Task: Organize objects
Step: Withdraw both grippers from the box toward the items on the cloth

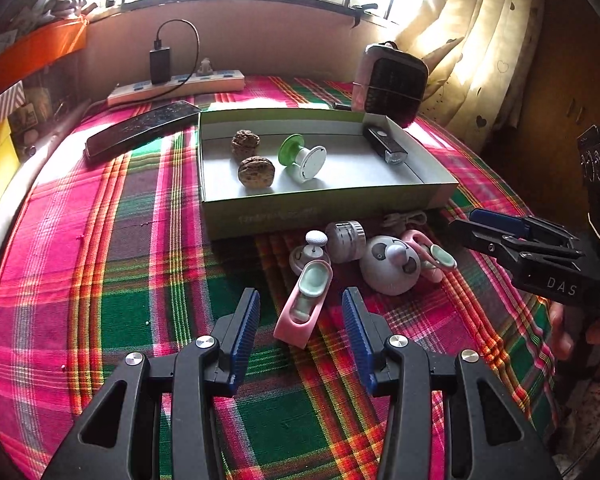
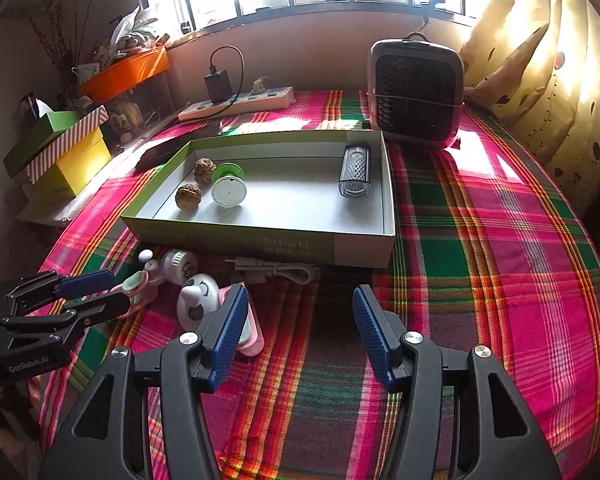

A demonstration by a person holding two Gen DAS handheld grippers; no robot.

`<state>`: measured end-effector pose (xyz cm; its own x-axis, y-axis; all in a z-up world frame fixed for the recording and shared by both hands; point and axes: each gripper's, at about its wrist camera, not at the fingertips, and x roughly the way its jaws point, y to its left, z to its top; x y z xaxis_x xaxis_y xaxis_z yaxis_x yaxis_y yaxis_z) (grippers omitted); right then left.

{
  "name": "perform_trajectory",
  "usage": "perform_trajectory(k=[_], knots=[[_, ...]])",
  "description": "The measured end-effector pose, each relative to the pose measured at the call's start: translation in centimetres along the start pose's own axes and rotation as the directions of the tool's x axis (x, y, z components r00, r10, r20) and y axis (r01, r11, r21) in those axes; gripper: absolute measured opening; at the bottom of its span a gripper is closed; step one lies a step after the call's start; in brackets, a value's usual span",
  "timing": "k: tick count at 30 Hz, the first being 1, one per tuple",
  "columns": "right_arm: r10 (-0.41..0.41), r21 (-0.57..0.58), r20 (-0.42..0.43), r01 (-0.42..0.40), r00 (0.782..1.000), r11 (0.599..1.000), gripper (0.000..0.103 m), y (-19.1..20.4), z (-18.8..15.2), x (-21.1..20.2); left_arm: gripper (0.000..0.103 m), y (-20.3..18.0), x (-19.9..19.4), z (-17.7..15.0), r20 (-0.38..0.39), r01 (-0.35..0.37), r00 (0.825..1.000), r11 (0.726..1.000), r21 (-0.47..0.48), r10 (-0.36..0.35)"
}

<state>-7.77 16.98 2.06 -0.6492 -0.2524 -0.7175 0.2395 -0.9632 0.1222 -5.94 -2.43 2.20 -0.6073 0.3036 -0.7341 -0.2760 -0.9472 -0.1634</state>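
Observation:
A shallow green-sided box (image 1: 324, 212) (image 2: 260, 240) on the plaid cloth holds two walnuts (image 1: 256, 172) (image 2: 188, 198), a green-and-white spool (image 1: 304, 158) (image 2: 228, 186) and a small bike light (image 1: 384, 146) (image 2: 354, 176). In front of it lie a pink-and-mint toy (image 1: 306, 304), a white knob piece (image 1: 312, 250), a white round dial (image 1: 346, 240) (image 2: 180, 266), a panda-face fan (image 1: 390, 266) (image 2: 198, 300), a second pink toy (image 1: 432, 256) and a white cable (image 2: 276, 272). My left gripper (image 1: 300, 316) is open around the near pink toy. My right gripper (image 2: 300, 320) is open and empty.
A small heater (image 1: 392, 84) (image 2: 416, 96) stands behind the box at the right. A power strip with a charger (image 1: 176, 84) (image 2: 236, 104) and a dark phone (image 1: 140, 126) lie at the back left. Stacked boxes (image 2: 60, 148) line the left edge. Curtains hang at the right.

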Motion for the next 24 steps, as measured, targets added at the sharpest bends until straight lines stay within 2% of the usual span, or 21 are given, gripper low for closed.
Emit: perform_trajectory(k=[11, 24], knots=[[0.019, -0.041, -0.025, -0.020, 1.000, 0.999, 0.055, 0.5, -1.0, 0.4, 0.042, -0.2, 1.4, 0.2, -0.029, -0.032, 0.999, 0.999, 0.009, 0.032], [0.036, -0.079, -0.037, -0.039, 0.999, 0.996, 0.055, 1.0, -1.5, 0.1, 0.042, -0.1, 1.9, 0.7, -0.022, -0.055, 0.998, 0.998, 0.009, 0.056]])
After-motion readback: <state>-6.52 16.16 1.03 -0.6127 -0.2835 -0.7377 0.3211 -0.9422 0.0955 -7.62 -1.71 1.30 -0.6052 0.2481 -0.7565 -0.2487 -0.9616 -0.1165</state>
